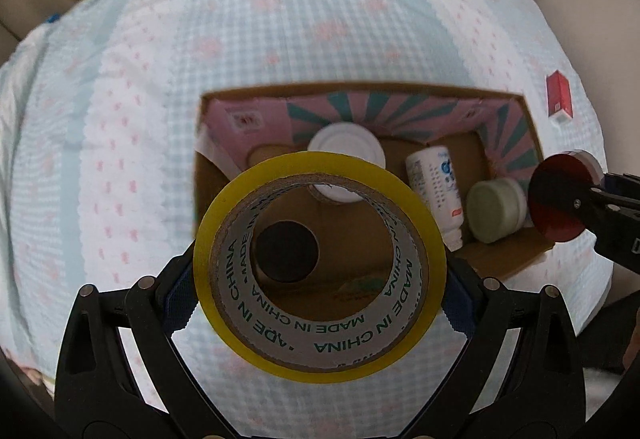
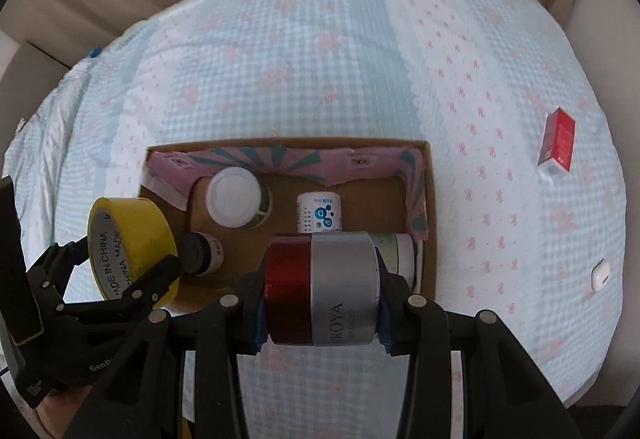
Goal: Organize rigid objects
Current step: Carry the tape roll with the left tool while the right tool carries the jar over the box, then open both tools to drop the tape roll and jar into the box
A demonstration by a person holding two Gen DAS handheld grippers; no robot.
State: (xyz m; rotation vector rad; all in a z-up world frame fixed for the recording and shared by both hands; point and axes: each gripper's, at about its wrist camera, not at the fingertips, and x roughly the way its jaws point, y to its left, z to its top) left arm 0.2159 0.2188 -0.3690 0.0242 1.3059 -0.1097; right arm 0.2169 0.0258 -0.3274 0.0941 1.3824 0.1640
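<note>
1. Jaws of the left gripper [image 1: 320, 303] clamped on a yellow roll of packing tape [image 1: 320, 267], pads pressing its outer rim from either side, hole facing the camera, roll axis along the fingers.
2. Jaws of the right gripper [image 2: 320, 291] clamped on a squat red-and-silver cosmetic jar [image 2: 322, 289], jar lying sideways with its long axis running pad to pad.
3. Both loads hanging over the near edge of a shallow brown cardboard box with pink-and-teal lining [image 2: 428, 195]; tape at the box's left near corner, jar at its right near side.
4. Inside already: a white-lidded round tub [image 2: 234, 195] at the back left, a small dark-capped bottle [image 2: 202, 251] near the tape, a white printed bottle [image 2: 318, 213] mid-box, a pale green-lidded pot [image 1: 496, 209] under the jar.
5. Bare cardboard floor at the near centre and back right; tight beside the dark-capped bottle and above the pot, so likely needing a shift towards the open floor before release.
6. Still out on the checked blue-and-pink bedspread [image 2: 320, 79]: a red carton [image 2: 556, 139] and a small white case [image 2: 600, 275], both well apart from the box, nearer the right hand.
</note>
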